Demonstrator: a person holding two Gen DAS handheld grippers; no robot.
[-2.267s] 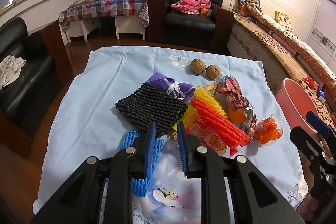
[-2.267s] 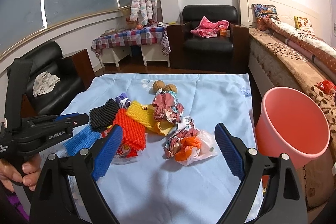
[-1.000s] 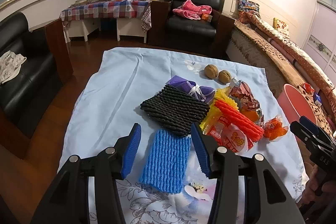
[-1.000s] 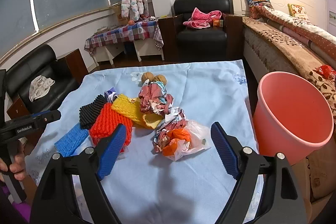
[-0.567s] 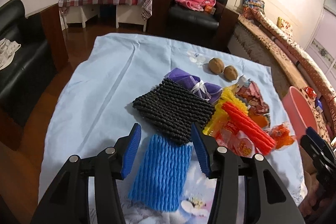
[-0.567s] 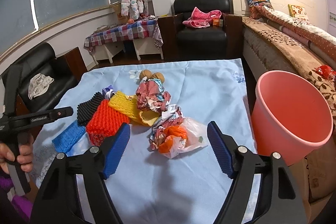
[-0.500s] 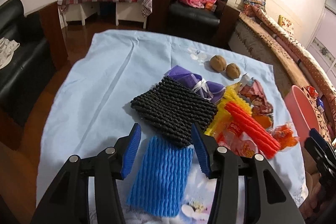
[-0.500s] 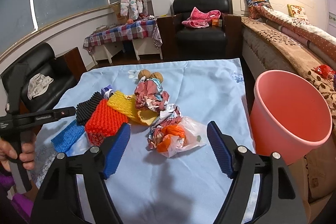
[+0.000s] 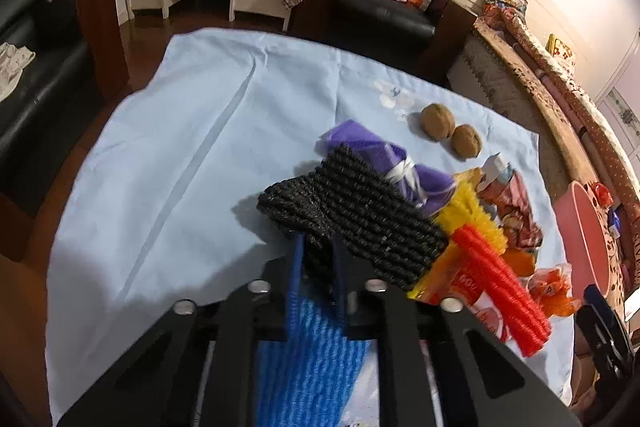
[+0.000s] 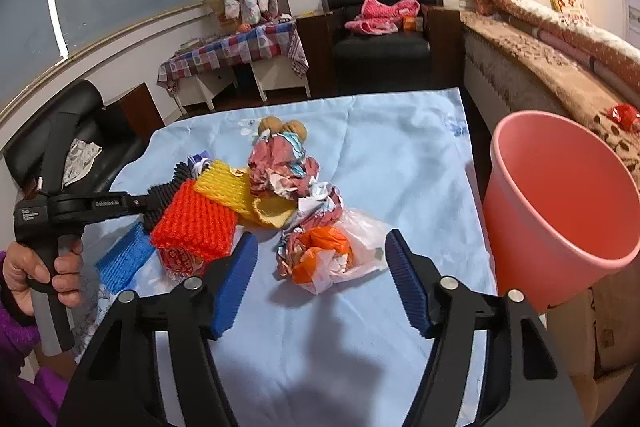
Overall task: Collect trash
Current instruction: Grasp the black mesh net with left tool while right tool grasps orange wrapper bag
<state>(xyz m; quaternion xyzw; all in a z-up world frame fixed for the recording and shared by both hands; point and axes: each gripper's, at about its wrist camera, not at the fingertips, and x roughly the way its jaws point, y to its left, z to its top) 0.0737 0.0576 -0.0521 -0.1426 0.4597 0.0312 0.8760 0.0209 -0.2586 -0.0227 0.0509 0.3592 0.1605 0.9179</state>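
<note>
Left gripper (image 9: 318,259) clenched on black foam net (image 9: 360,215); right gripper (image 10: 320,267) released, wrappers (image 10: 320,251) between fingers.

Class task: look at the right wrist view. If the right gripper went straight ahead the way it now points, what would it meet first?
Most likely the crumpled plastic bag with orange scraps, lying on the cloth between and just beyond the open right gripper. Depth is hard to judge in a fisheye view, so it could strike the cloth just short of it.
</note>
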